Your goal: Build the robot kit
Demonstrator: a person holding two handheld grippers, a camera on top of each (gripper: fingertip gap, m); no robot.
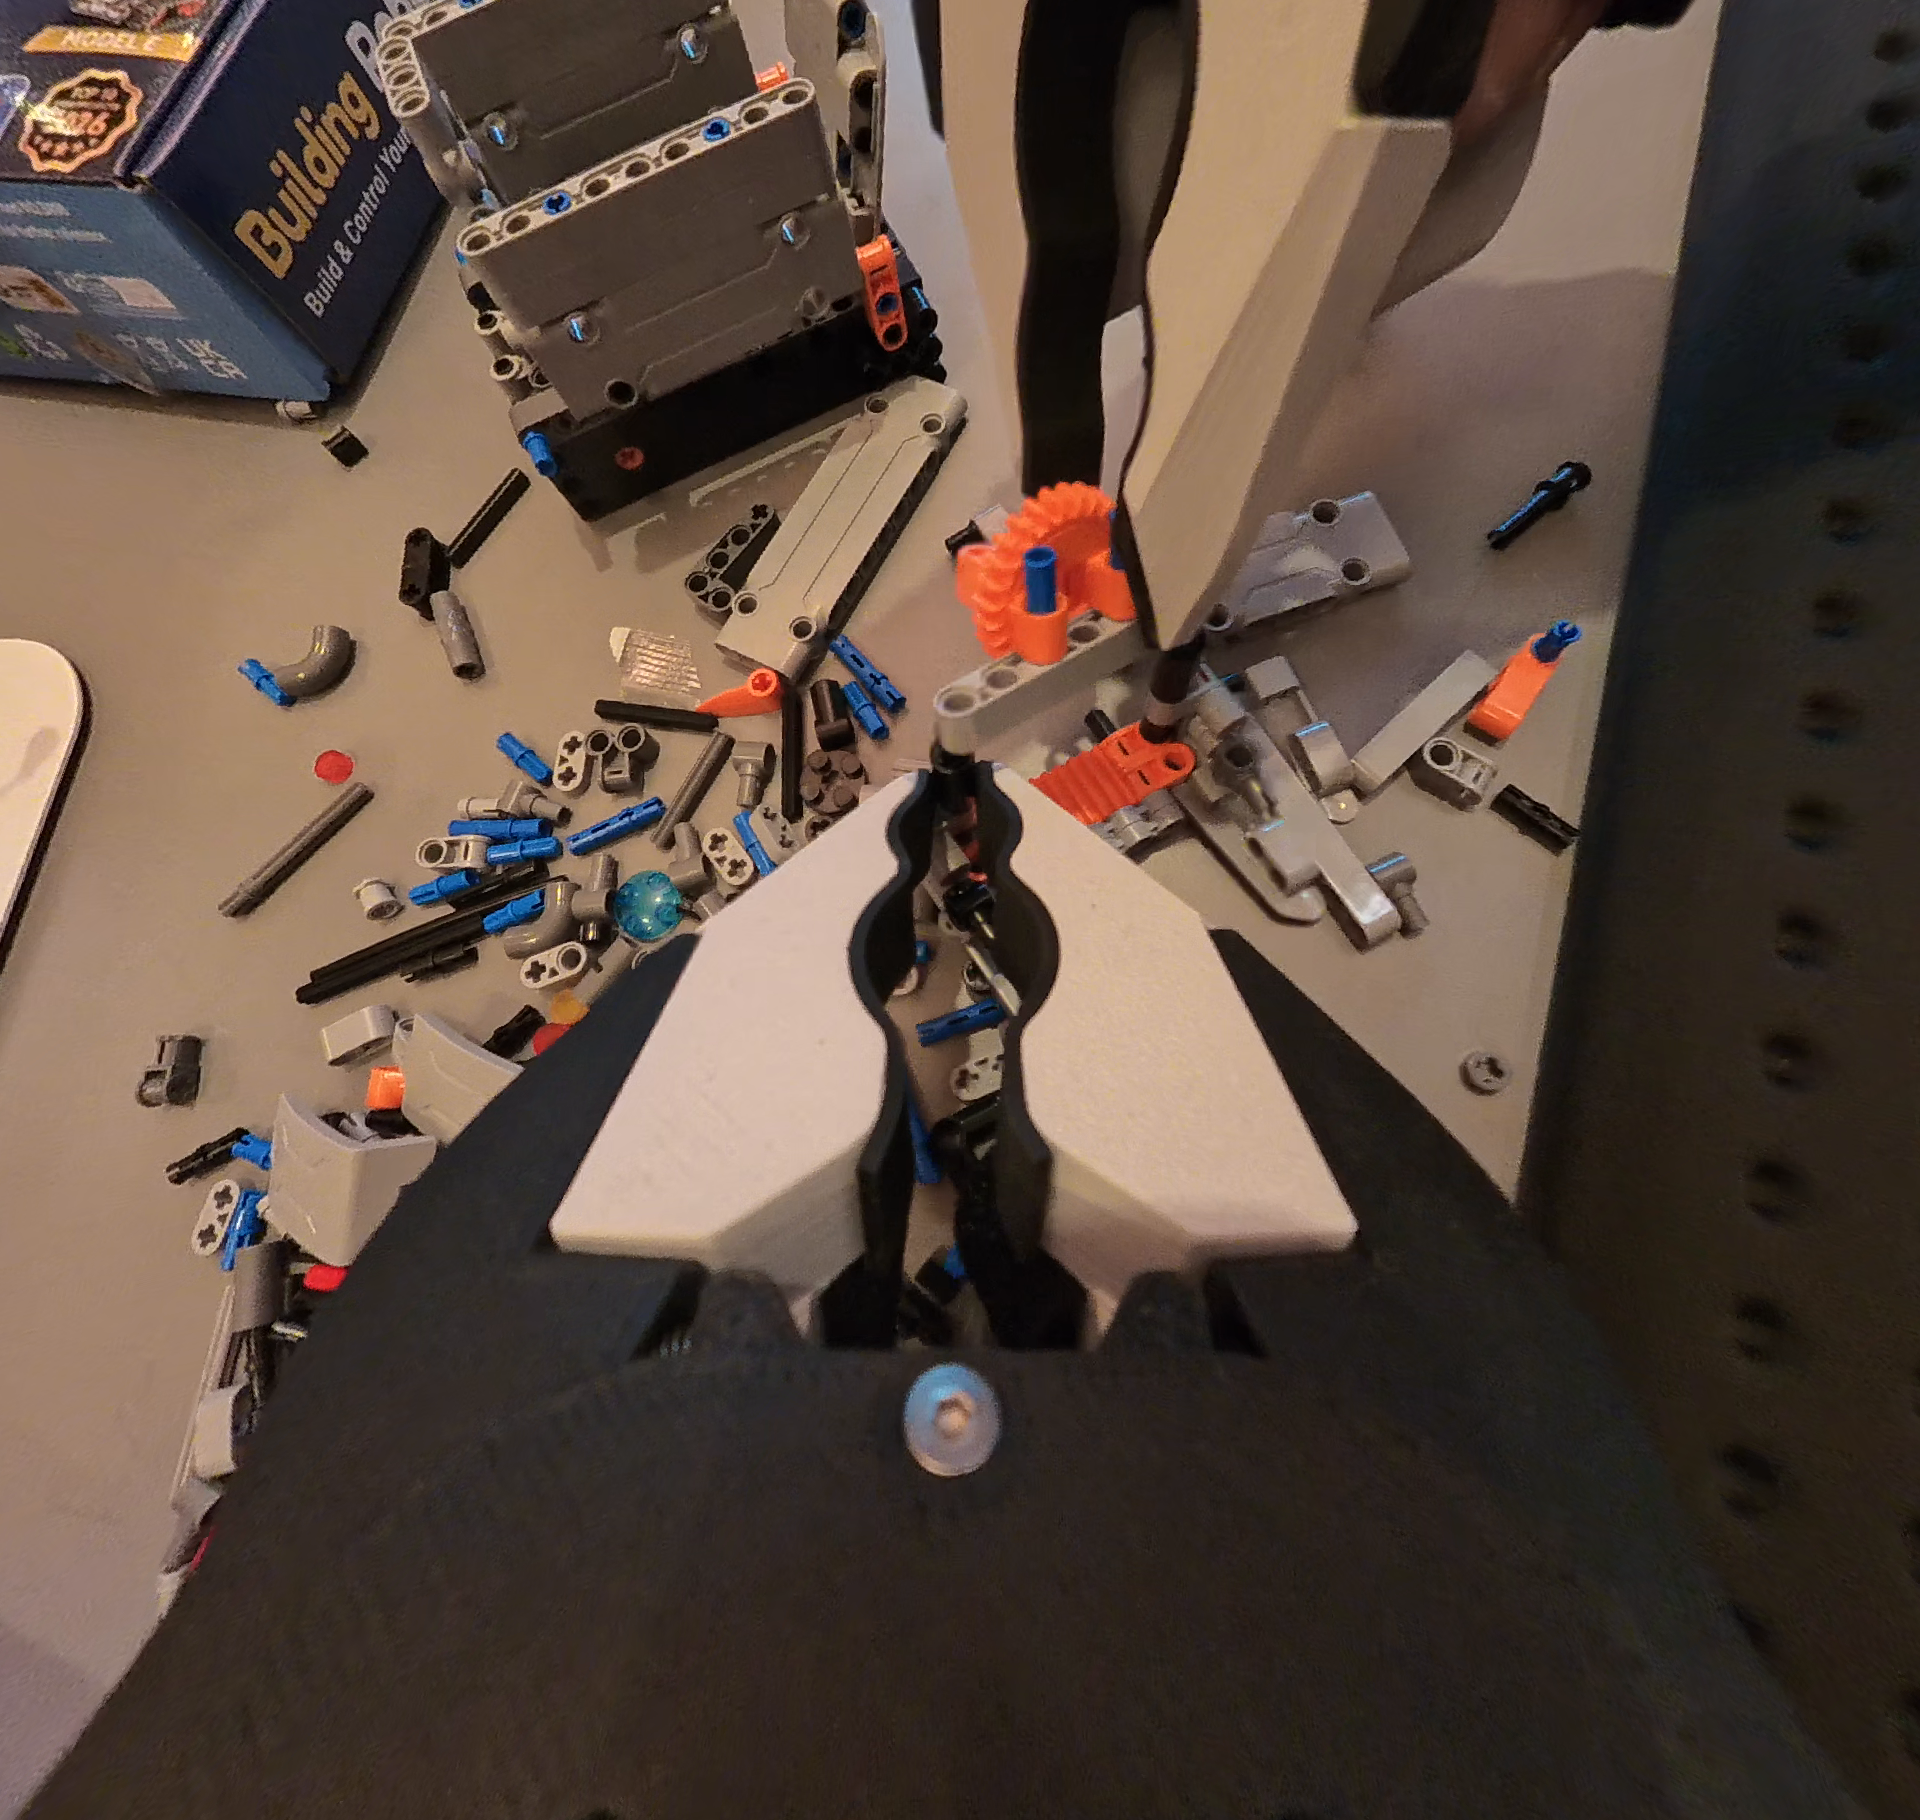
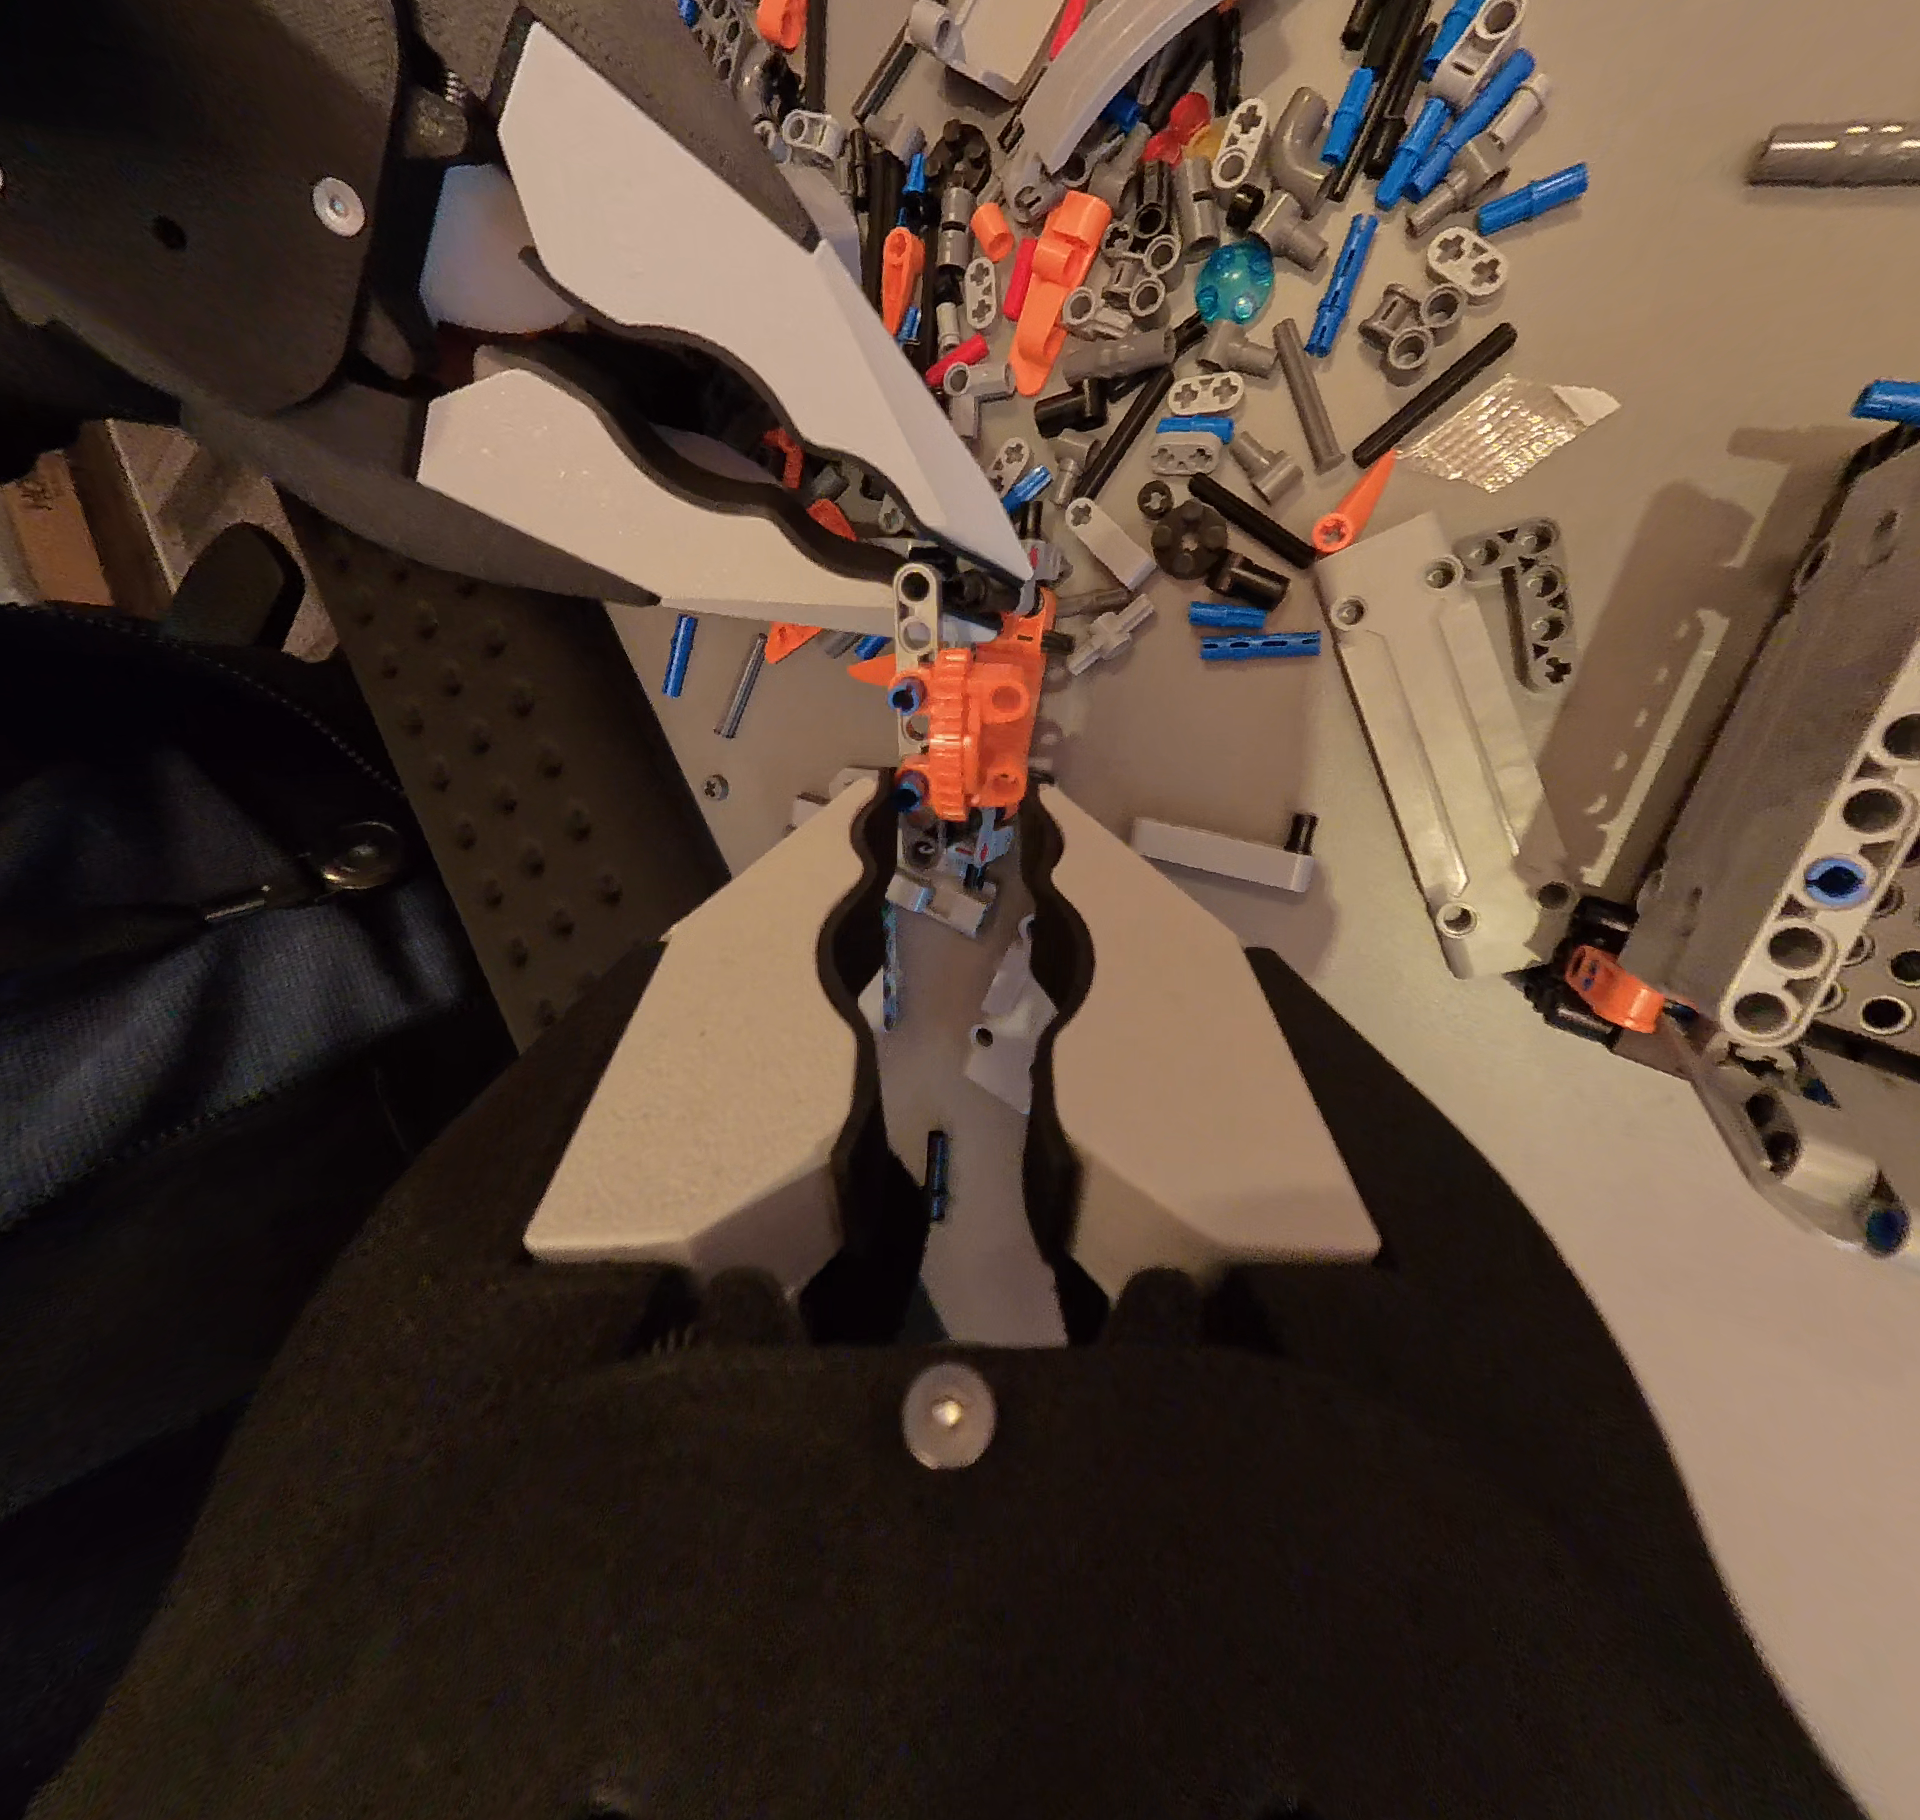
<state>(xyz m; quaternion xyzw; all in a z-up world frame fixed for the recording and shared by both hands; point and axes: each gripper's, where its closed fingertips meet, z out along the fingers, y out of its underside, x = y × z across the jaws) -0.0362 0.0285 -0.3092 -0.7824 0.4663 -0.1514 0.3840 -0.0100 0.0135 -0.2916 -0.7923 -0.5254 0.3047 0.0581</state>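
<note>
A small assembly of an orange gear (image 1: 1039, 549) and orange connectors on a light grey beam (image 1: 1003, 681), with blue pins, is held just above the grey table. My right gripper (image 2: 954, 796) is shut on its lower end, the orange gear (image 2: 971, 731) just beyond the tips. In the left wrist view it (image 1: 1169, 640) comes down from above. My left gripper (image 1: 951, 771) is shut on a black pin (image 1: 948, 760) at the beam's end. In the right wrist view it (image 2: 1023, 581) reaches in from the upper left and meets the assembly's top.
A larger grey and black model (image 1: 644, 243) stands behind, also at the right (image 2: 1766, 783). A blue box (image 1: 208, 160) is at the far left. Several loose pins, axles and connectors (image 1: 582, 835) lie scattered, with grey panels (image 1: 1288, 814). A dark perforated post (image 1: 1766, 731) runs along the right. My right tips are roughly 12 cm from the dark perforated post (image 1: 1766, 731).
</note>
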